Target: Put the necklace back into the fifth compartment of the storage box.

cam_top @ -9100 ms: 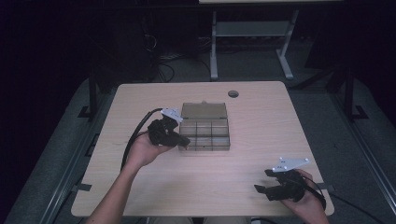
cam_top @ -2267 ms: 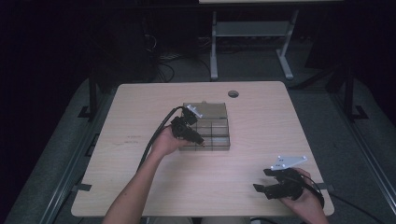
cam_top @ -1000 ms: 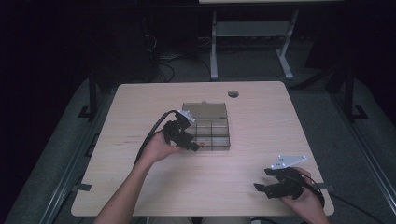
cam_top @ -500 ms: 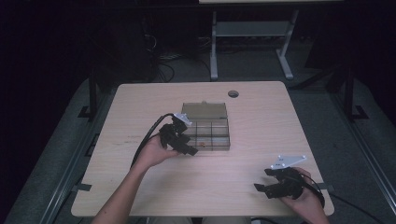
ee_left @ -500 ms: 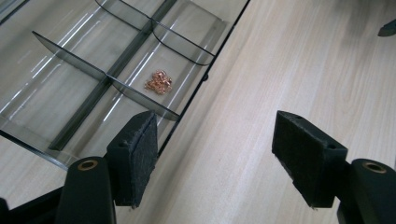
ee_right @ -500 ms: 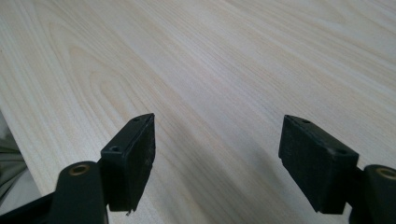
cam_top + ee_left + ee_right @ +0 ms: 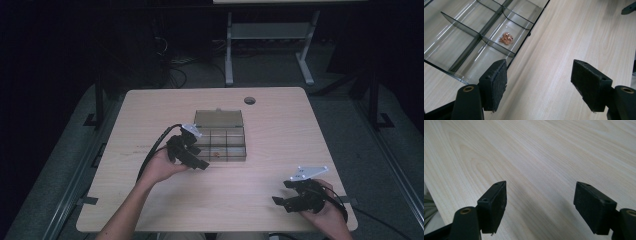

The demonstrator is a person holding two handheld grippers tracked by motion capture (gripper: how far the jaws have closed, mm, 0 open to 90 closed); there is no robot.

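The left claw [image 7: 539,85] hangs spread wide just beside the near edge of the clear divided box [image 7: 221,138] at mid-desk [image 7: 280,125]; a small copper-coloured heap [image 7: 505,38] sits in one near compartment. The right claw [image 7: 540,207], also spread, hovers over bare wood at the near right corner

One compartment box [image 7: 220,139]; one copper cluster [image 7: 506,38], perhaps many pieces; two hand-held grippers [image 7: 195,155] [image 7: 288,198]
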